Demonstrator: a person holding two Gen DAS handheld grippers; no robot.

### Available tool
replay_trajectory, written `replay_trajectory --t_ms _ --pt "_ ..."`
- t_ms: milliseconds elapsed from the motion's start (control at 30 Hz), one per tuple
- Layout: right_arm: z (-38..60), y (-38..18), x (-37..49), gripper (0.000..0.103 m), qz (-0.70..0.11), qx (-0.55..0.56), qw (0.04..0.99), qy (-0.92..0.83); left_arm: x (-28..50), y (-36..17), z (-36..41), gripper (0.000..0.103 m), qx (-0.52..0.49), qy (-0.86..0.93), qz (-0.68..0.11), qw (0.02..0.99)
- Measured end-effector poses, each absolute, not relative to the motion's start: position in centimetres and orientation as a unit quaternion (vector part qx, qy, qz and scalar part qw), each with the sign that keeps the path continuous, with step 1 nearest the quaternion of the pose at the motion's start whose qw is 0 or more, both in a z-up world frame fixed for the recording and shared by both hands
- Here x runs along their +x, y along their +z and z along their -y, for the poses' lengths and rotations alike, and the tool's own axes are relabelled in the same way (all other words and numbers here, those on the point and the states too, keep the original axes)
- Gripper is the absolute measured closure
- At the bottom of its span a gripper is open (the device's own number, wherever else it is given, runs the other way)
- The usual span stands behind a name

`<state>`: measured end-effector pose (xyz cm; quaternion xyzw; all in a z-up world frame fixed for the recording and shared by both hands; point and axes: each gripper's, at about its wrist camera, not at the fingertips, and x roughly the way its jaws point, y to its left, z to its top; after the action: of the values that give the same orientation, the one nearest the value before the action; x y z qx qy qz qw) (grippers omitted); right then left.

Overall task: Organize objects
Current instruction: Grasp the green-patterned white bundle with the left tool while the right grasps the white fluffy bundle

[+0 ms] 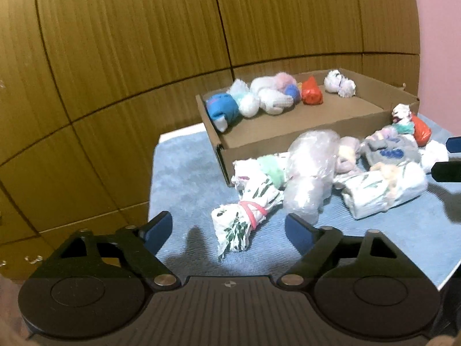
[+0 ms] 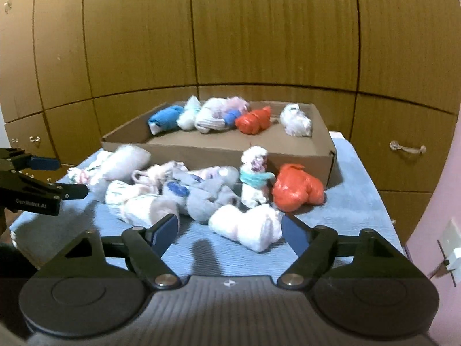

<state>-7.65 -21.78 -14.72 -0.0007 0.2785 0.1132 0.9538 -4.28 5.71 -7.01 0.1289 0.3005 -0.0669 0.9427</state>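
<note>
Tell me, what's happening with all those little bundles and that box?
A person holds two grabber tools and is tidying knotted plastic-bag bundles into a cardboard box on a blue cloth. A row of bundles already lies along the box's far side, including a blue one and an orange one. More wait in a pile in front. The left gripper is open near a leaf-print bundle, the right gripper open near a white bundle. Neither holds anything.

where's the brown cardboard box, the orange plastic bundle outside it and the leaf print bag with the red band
brown cardboard box (image 2: 201, 151): right wrist view, on its front wall
orange plastic bundle (image 2: 296, 189): right wrist view, on its crumpled middle
leaf-print bag tied with a red band (image 1: 242, 225): left wrist view, just below the band
</note>
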Motion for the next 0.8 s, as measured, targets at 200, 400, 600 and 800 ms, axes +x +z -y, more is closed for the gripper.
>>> replay_trajectory --t_ms 200,400,600,800 --pt "21.2 -16.0 -6.5 0.032 -0.299 -0.005 0.949 0.099 -2.9 -7.8 -6.0 0.026 0.116 -0.099 -0.306 0.94" --pt "21.3 -16.1 -6.2 0.054 -0.297 -0.011 0.95 0.096 -2.3 -7.8 -6.7 0.053 0.081 -0.127 -0.309 0.939" --pt "22.0 -15.7 -7.0 0.059 -0.292 -0.011 0.951 0.097 -2.9 -7.6 -6.8 0.059 0.07 -0.112 -0.299 0.945" --pt "23.2 -15.1 -7.9 0.06 -0.289 -0.003 0.953 0.091 -3.8 -7.1 -7.0 0.06 0.074 -0.11 -0.303 0.944"
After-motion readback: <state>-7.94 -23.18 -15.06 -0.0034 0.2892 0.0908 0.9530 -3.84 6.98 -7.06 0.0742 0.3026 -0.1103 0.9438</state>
